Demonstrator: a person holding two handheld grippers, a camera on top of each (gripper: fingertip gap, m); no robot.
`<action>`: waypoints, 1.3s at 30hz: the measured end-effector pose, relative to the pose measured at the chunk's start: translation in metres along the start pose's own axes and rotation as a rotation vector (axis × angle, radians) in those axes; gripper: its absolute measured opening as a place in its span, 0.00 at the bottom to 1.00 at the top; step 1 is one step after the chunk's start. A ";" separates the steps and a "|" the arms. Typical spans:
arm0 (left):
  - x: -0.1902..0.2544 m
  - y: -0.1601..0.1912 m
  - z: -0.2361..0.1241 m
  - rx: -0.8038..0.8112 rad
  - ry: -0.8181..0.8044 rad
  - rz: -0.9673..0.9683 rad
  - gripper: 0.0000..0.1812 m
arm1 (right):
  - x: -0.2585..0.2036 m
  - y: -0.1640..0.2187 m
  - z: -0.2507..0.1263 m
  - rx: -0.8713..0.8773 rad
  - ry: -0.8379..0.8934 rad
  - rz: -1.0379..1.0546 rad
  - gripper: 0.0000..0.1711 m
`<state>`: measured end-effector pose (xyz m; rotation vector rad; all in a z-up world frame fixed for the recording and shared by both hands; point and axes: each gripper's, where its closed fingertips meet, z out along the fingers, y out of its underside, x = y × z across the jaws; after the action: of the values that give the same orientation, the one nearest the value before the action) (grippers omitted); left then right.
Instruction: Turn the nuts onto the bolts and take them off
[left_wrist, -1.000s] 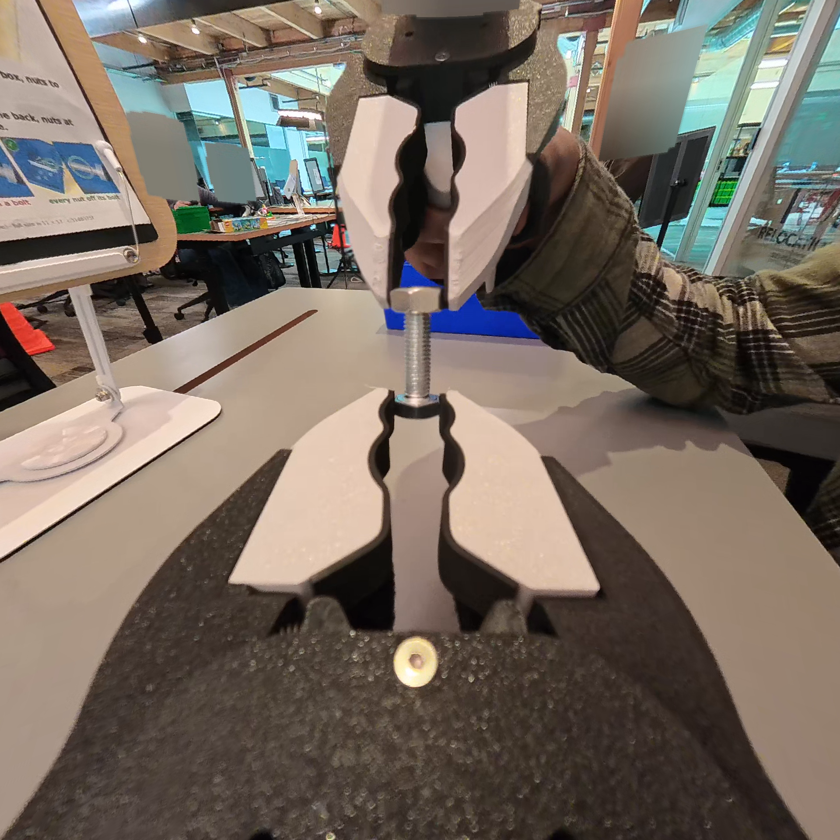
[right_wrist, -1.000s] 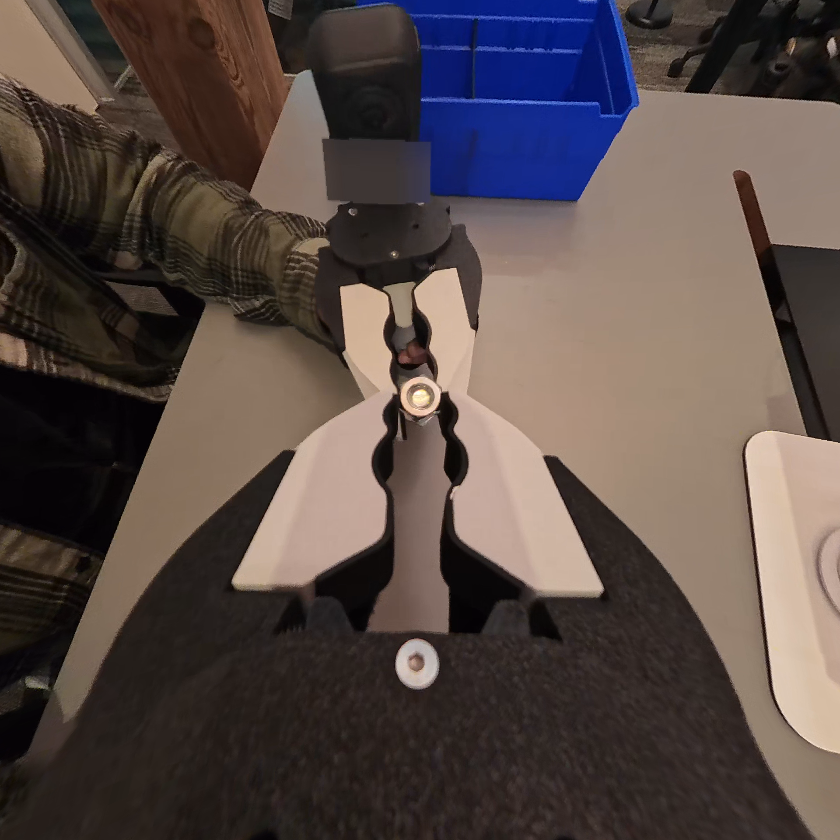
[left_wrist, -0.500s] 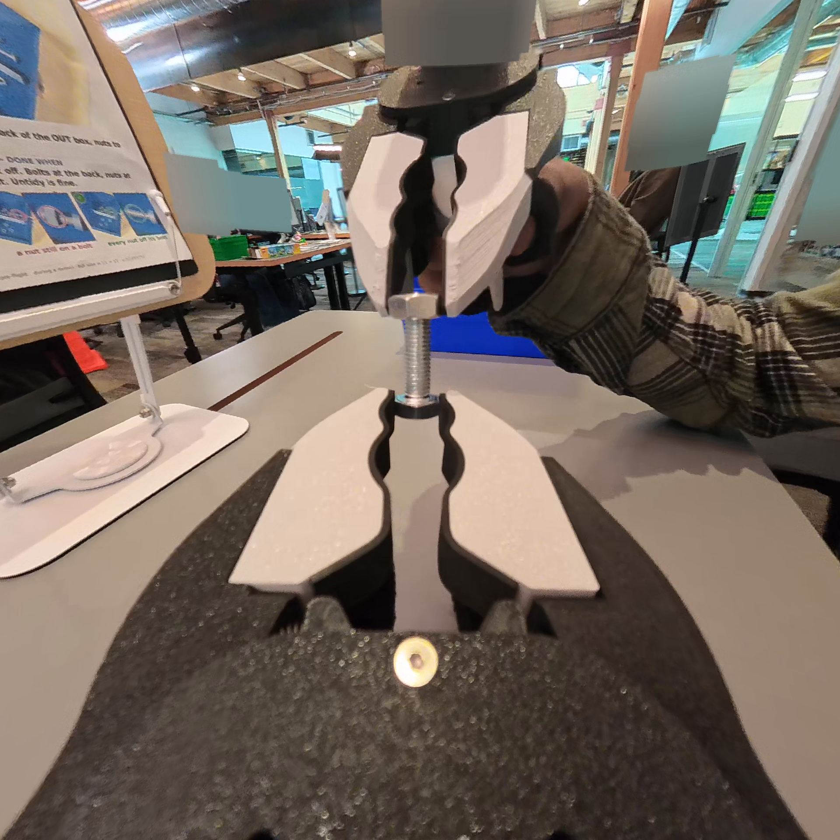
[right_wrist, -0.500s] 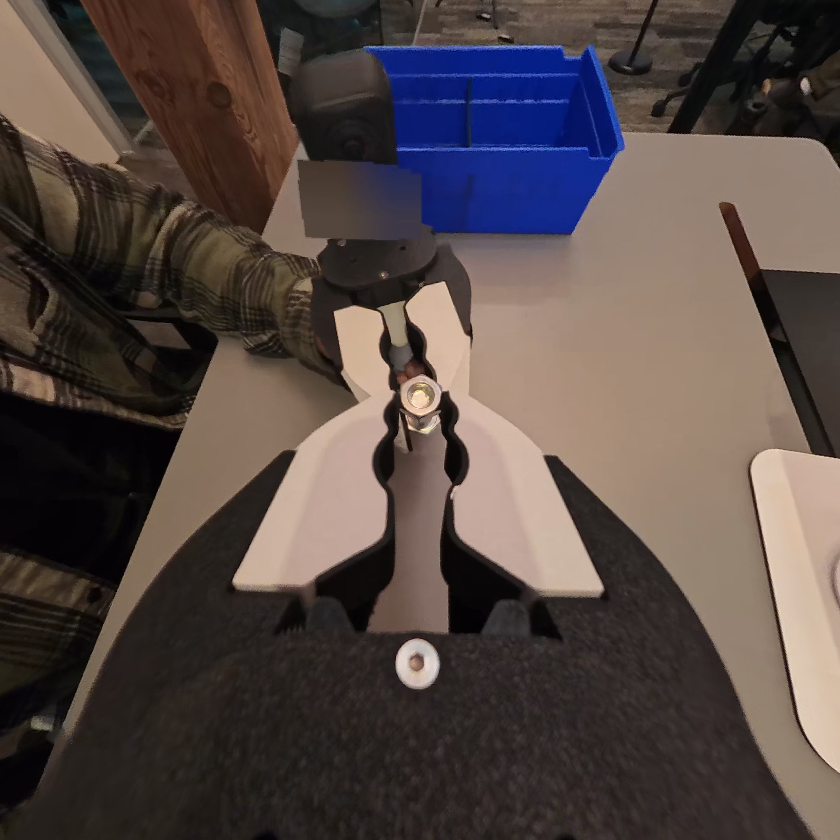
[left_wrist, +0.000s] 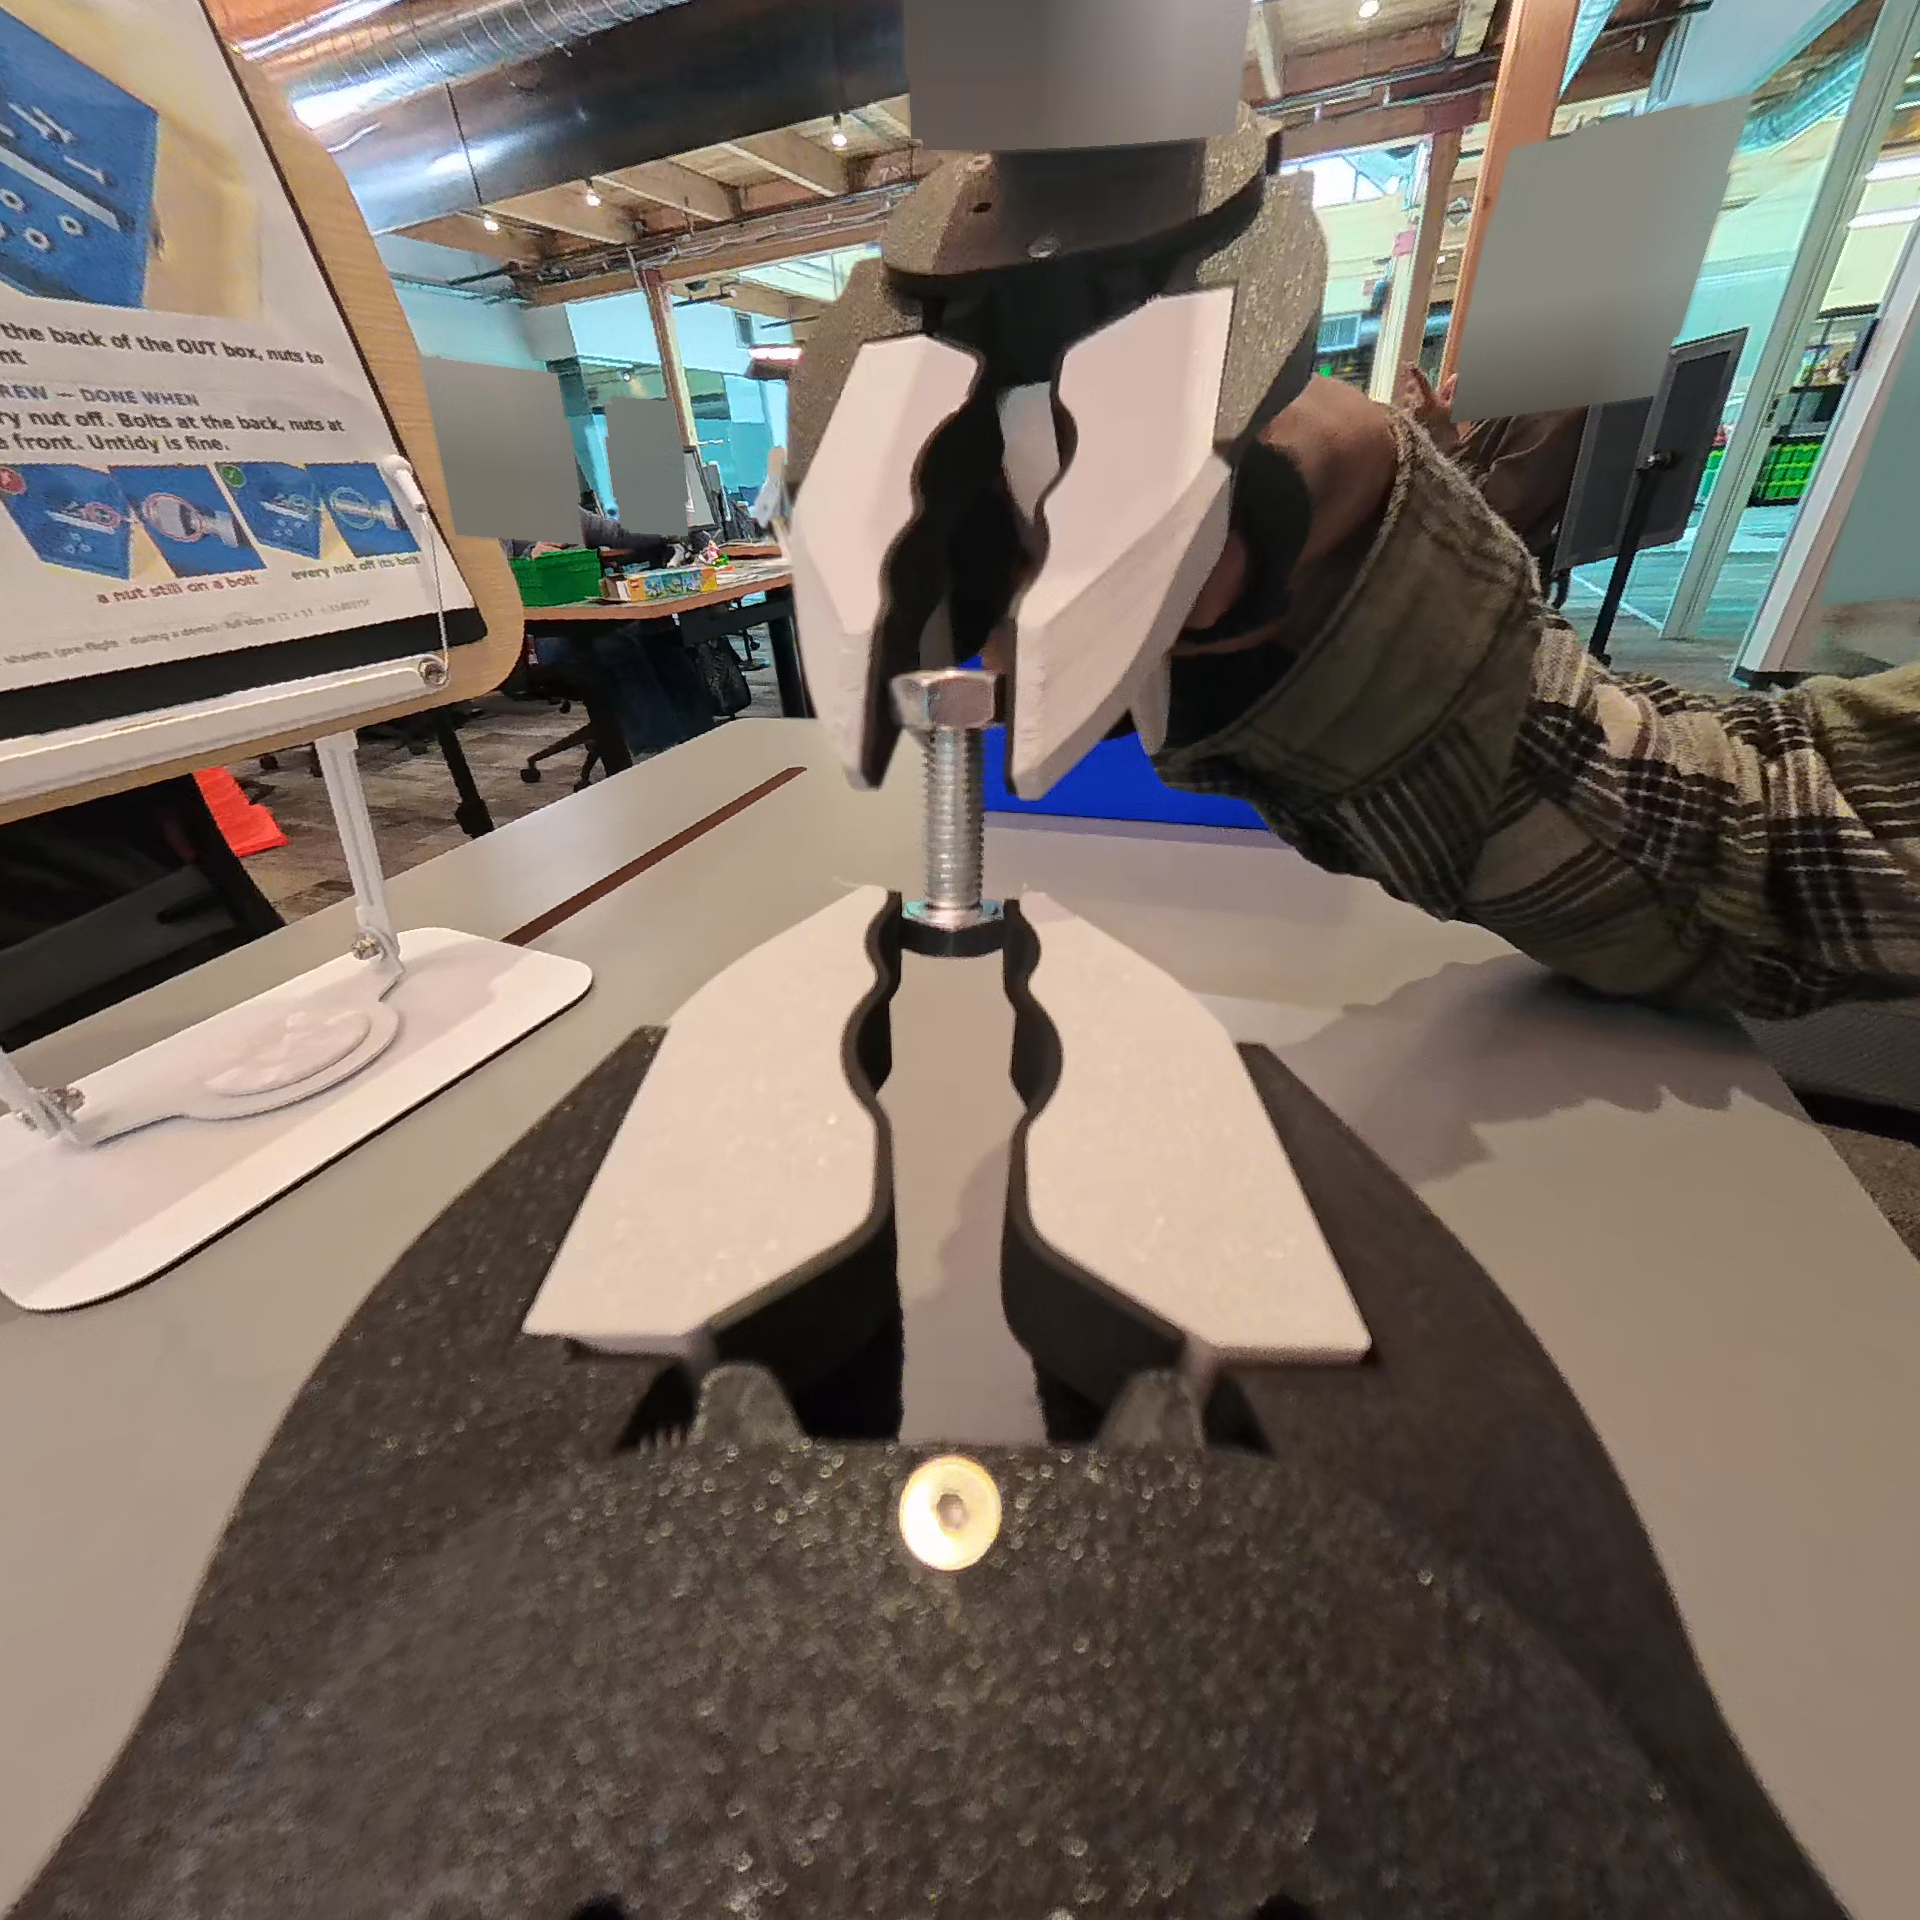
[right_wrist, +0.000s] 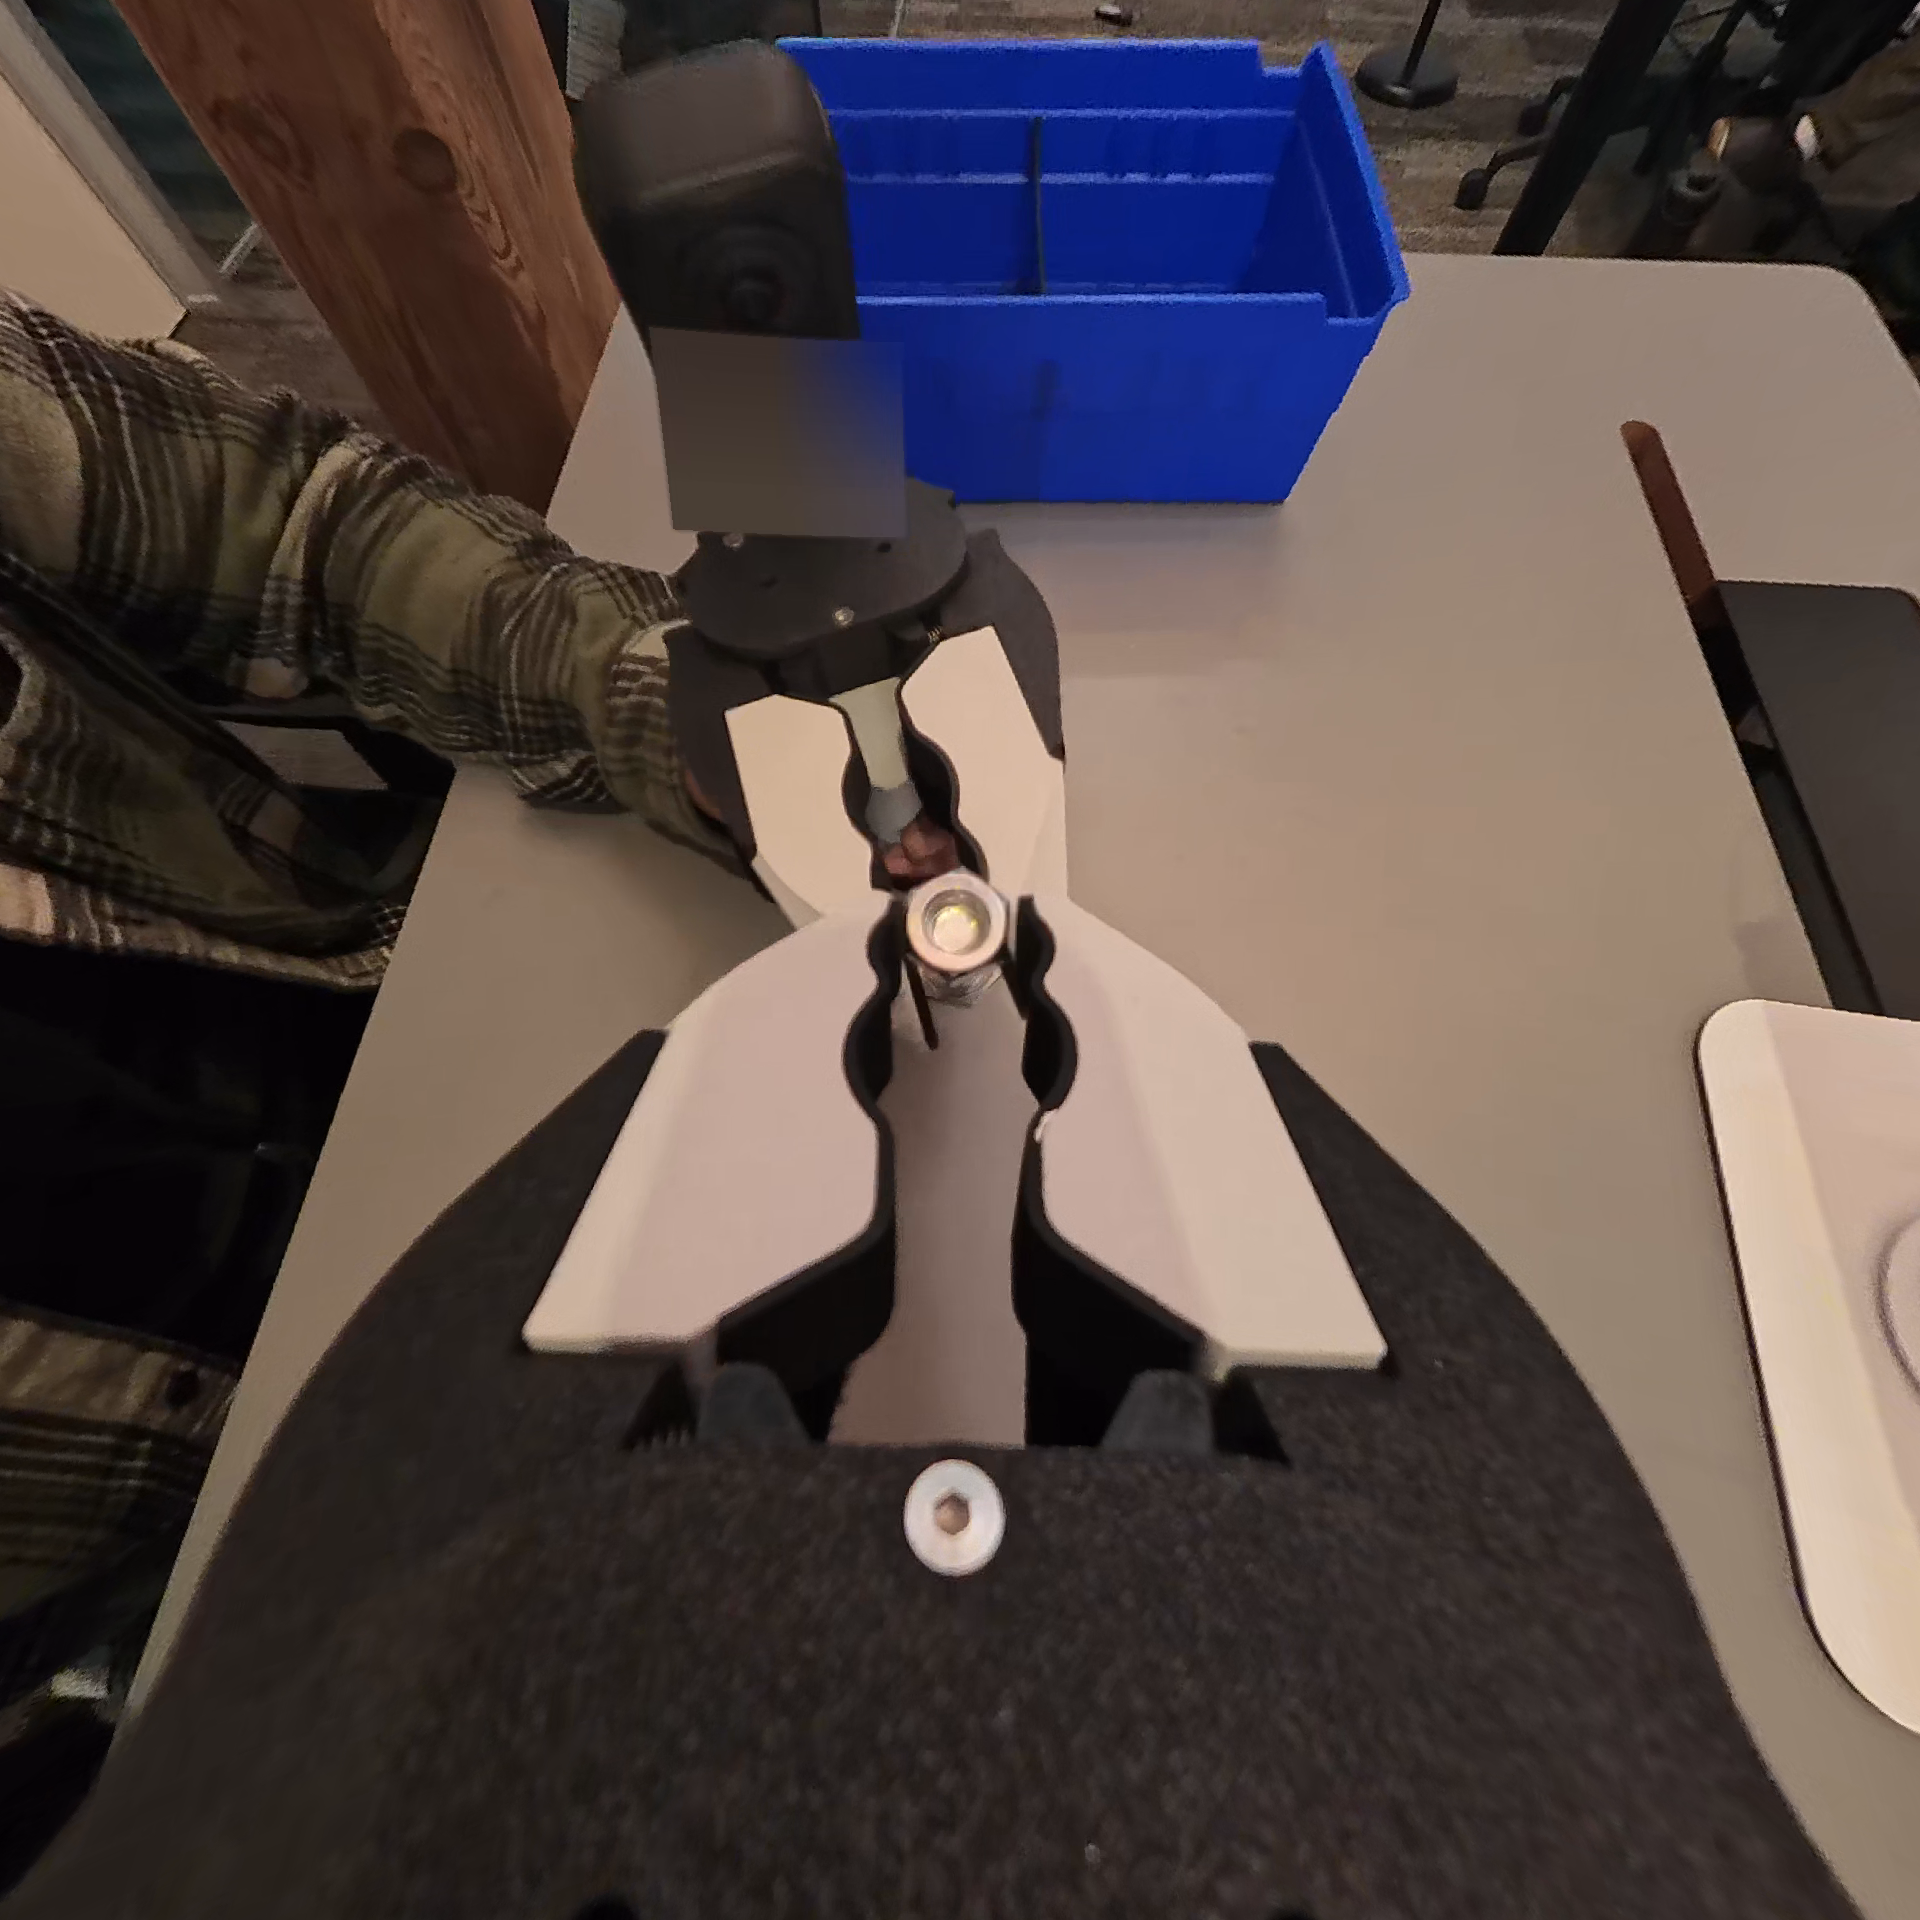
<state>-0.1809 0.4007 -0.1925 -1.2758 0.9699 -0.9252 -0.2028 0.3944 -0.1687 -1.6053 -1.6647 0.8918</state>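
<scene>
The nut (left_wrist: 951, 914) is pinched at the tips of the left gripper (left_wrist: 951, 920), whose white fingers (left_wrist: 727, 1143) are drawn narrow around it just above the grey table (left_wrist: 1558, 1195). From the nut the bolt (left_wrist: 953, 821) rises upright, and its hex head (left_wrist: 945, 698) is clamped between the fingertips of the right gripper (left_wrist: 940, 717), which reaches down from above. In the right wrist view the head (right_wrist: 954, 925) is seen end-on between that gripper's narrowed fingers (right_wrist: 748, 1143).

The step in hand is judged to be a turning of nut against bolt; whether on or off cannot be told. The next move calls for one grip to be relaxed, rotated back and retaken, with the bolt kept upright.

Open table is left to the right. A white stand base (left_wrist: 260, 1091) lies near on the left, and a blue bin (right_wrist: 1091, 281) stands well beyond, by the far edge.
</scene>
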 end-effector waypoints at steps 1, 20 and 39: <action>0.000 0.001 0.000 -0.004 0.002 0.002 0.10 | 0.000 0.000 0.001 0.002 -0.001 -0.002 0.12; -0.014 -0.001 -0.007 0.032 -0.022 -0.070 0.10 | 0.016 -0.025 -0.026 0.205 0.091 -0.053 0.23; 0.029 0.000 0.003 0.020 0.222 -0.043 0.10 | -0.030 0.001 -0.016 0.208 -0.250 -0.315 0.16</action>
<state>-0.1681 0.3744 -0.1944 -1.1987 1.1056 -1.1247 -0.1876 0.3650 -0.1604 -1.0900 -1.8597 1.0907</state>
